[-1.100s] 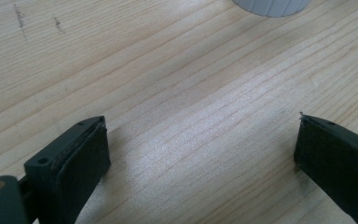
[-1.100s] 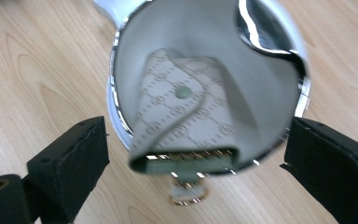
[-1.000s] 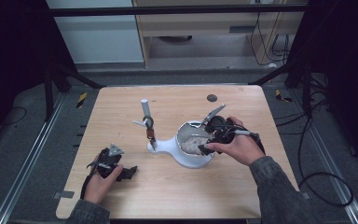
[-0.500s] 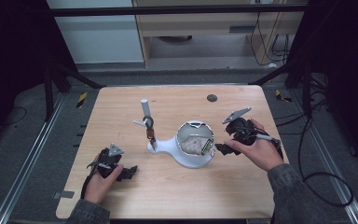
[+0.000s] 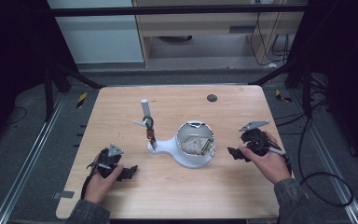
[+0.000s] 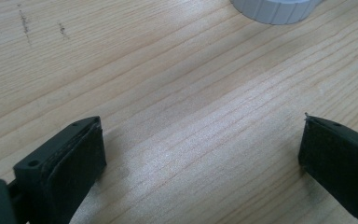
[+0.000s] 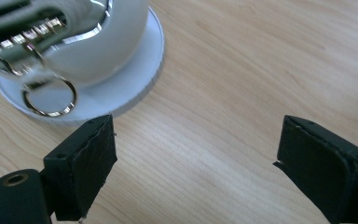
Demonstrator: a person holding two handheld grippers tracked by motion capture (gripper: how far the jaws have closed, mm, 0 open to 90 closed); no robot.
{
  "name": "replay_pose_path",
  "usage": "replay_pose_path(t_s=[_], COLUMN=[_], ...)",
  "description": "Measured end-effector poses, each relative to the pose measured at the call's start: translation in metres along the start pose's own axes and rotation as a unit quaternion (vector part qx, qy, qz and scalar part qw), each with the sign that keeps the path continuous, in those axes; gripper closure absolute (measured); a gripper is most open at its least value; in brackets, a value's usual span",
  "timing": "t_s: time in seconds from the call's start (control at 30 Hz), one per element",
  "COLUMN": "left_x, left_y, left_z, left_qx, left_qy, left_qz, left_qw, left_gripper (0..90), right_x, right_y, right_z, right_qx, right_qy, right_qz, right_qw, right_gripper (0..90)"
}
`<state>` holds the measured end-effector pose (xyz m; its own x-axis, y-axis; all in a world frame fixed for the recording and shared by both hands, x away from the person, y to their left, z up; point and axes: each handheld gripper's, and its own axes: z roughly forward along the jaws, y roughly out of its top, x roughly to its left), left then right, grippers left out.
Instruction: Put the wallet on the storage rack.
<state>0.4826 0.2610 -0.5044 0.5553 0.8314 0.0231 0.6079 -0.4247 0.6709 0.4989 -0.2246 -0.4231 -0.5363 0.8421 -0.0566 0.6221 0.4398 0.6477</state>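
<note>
While both hands rest at the near half of the table, the scene reads as follows.

Table: a light, pale-grained wooden tabletop [image 5: 177, 196] with rounded corners, seen from above against a dark floor.

White holder: a white plastic bowl-shaped stand on a round base [image 5: 193, 145], near the table's middle; a crumpled pale cloth [image 5: 193, 144] lies inside the bowl, and a bar of small metal hooks [image 5: 208, 145] runs along its right rim. In the right gripper view the round white base [image 7: 121, 88] sits at upper left with a loose metal ring [image 7: 51, 97] hanging over it.

Upright post: a thin arm [image 5: 148, 126] with a white cylindrical tip rises from the holder's left spout, carrying a dark ring and a small reddish piece; finer detail cannot be told.

Left gripper: the black two-jaw left gripper [image 5: 126, 171], held in the left hand [image 5: 98, 179], lies on the table at near left, well apart from the holder. Its fingers [image 6: 60, 172] are spread wide with only bare wood between them.

Right gripper: the black two-jaw right gripper [image 5: 235, 153], held in the right hand [image 5: 268, 161], sits just right of the holder, apart from it. Its fingers [image 7: 81, 172] are spread wide, pinching nothing, and point toward the base.

Dark disc: a small dark round mark [image 5: 211, 98] on the far side of the table.
</note>
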Motion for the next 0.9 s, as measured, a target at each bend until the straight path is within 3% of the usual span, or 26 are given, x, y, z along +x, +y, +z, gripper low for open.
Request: replay_pose_path(t_s=[0.23, 0.37, 0.7, 0.9], left_x=[0.0, 0.001, 0.007, 0.011], left_y=[0.0, 0.0, 0.0, 0.002], left_z=[0.001, 0.001, 0.005, 0.008], left_qx=[-0.005, -0.008, -0.027, -0.027], left_qy=[-0.001, -0.001, -0.001, -0.005], left_qz=[-0.002, -0.001, -0.002, 0.002], left_qw=[1.0, 1.0, 0.9996, 0.9996], left_gripper=[0.0, 0.0, 0.0, 0.0], right_x=[-0.005, -0.009, -0.021, -0.022], right_y=[-0.024, -0.033, -0.051, -0.052], right_z=[0.016, 0.027, 0.051, 0.06], right_qx=[0.004, 0.003, -0.006, -0.009], right_qy=[0.003, -0.007, -0.024, -0.043], right_qz=[0.029, 0.047, 0.114, 0.124], right_qw=[0.9996, 0.9989, 0.9931, 0.9914], right_gripper=[11.8, 12.3, 10.9, 8.8])
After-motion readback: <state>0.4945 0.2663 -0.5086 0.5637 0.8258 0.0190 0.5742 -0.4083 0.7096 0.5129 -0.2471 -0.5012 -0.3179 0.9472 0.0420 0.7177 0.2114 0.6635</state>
